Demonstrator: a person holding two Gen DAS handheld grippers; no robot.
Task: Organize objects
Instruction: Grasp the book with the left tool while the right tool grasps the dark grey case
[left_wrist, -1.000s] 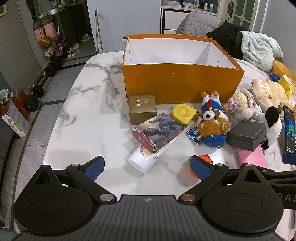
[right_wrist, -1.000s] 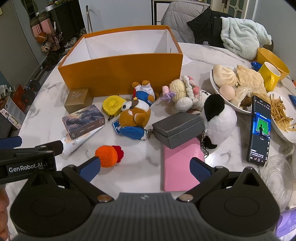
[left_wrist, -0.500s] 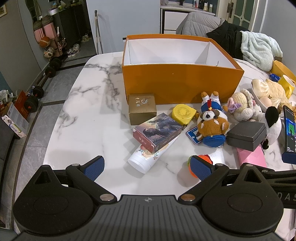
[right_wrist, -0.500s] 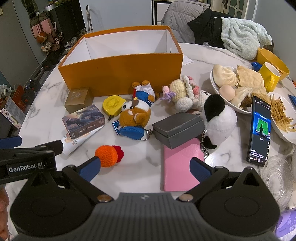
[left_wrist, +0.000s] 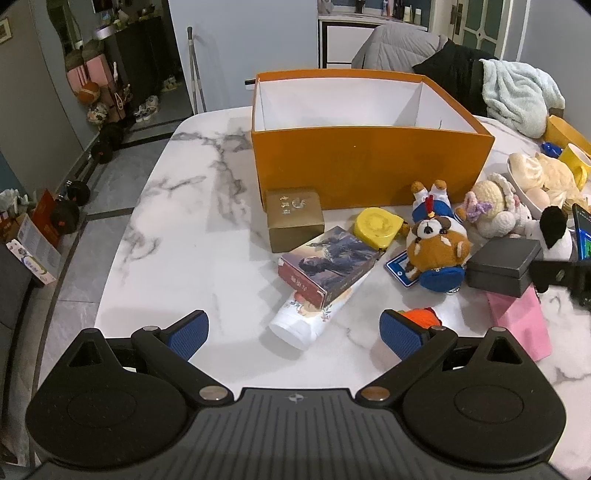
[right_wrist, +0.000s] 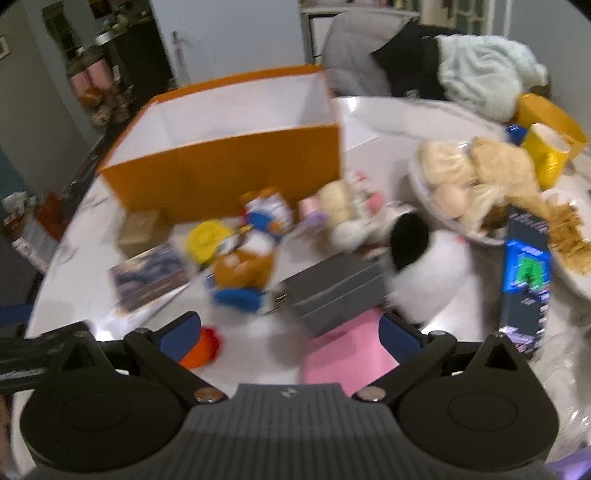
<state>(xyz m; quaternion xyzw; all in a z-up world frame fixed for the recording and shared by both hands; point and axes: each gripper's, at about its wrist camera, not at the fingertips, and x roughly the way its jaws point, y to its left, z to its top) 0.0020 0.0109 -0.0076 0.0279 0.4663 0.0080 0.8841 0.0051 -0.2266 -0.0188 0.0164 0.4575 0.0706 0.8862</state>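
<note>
An empty orange box (left_wrist: 369, 166) with a white inside stands at the back of the marble table (left_wrist: 177, 240). In front of it lie a gold box (left_wrist: 294, 218), a picture-covered book box (left_wrist: 327, 262) on a white tube (left_wrist: 303, 325), a yellow tape measure (left_wrist: 376, 225), a brown plush dog (left_wrist: 437, 247), a dark grey box (left_wrist: 504, 264) and a pink notebook (left_wrist: 517, 317). My left gripper (left_wrist: 293, 334) hangs open over the table's near edge, holding nothing. My right gripper (right_wrist: 290, 332) is open too, blurred, close over the grey box (right_wrist: 332, 291) and pink notebook (right_wrist: 343, 358).
An orange knitted ball (left_wrist: 421, 317) lies by my left gripper's right finger. A crocheted doll (left_wrist: 491, 210), a black-and-white plush (right_wrist: 424, 266), a phone (right_wrist: 524, 280), plates of food (right_wrist: 461, 173) and a yellow mug (right_wrist: 546, 155) crowd the right side. Dumbbells (left_wrist: 70, 206) lie on the floor.
The right gripper has moved forward and down toward the grey box and black-and-white plush, its view now blurred. The left gripper has held still.
</note>
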